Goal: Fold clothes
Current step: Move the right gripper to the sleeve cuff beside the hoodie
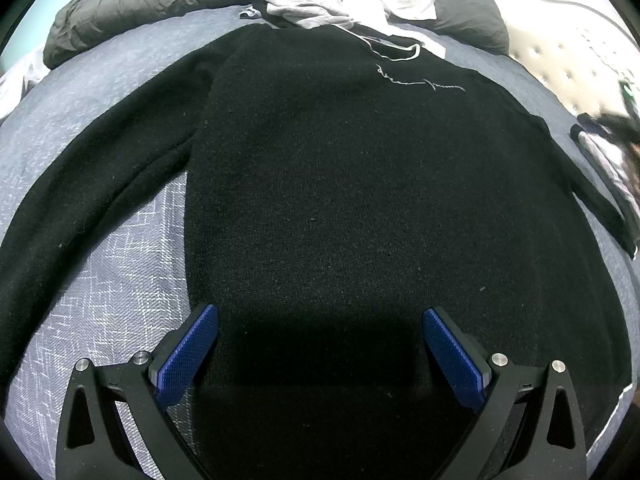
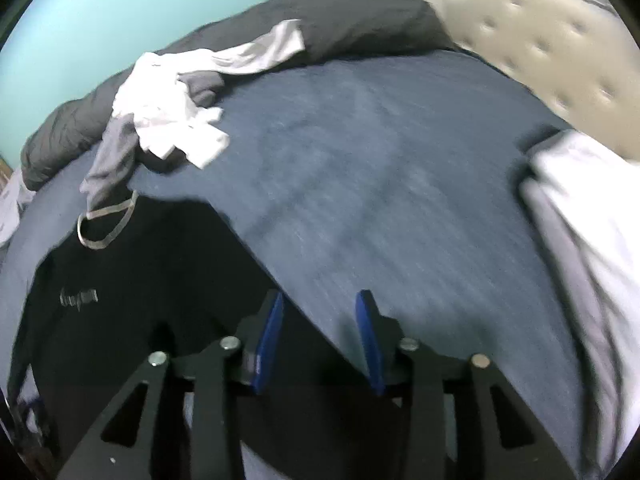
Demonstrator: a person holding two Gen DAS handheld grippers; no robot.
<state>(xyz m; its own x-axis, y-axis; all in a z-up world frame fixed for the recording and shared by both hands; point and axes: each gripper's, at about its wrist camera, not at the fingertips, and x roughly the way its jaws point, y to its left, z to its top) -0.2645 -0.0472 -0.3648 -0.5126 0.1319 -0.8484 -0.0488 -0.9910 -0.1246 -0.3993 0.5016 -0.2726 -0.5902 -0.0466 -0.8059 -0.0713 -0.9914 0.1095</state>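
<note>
On the blue bedspread (image 1: 120, 264), black sweater (image 1: 340, 200) lies flat, sleeves splayed toward 9 and 3 o'clock, ready for folding. Left gripper (image 1: 320, 344) hovers at the hem, jaws wide apart; right gripper (image 2: 320, 336), jaws parted and empty, sits at the sweater's right edge. Crumpled clothes (image 2: 168, 120) wait at 11 o'clock.

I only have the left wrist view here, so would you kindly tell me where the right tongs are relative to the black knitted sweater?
Observer: The right tongs hover over the black knitted sweater at its edge, where it meets the blue-grey bedspread.
Operator: Thank you. Are they gripping any fabric?
Observer: No, their blue pads stand apart with nothing between them.
Operator: Is anything lying to that side of the bed?
Observer: Yes, a pale lilac sheet-like cloth lies along the right edge, though that view is motion-blurred.
Operator: And beyond it?
Observer: A beige tufted headboard rises behind it.
</note>
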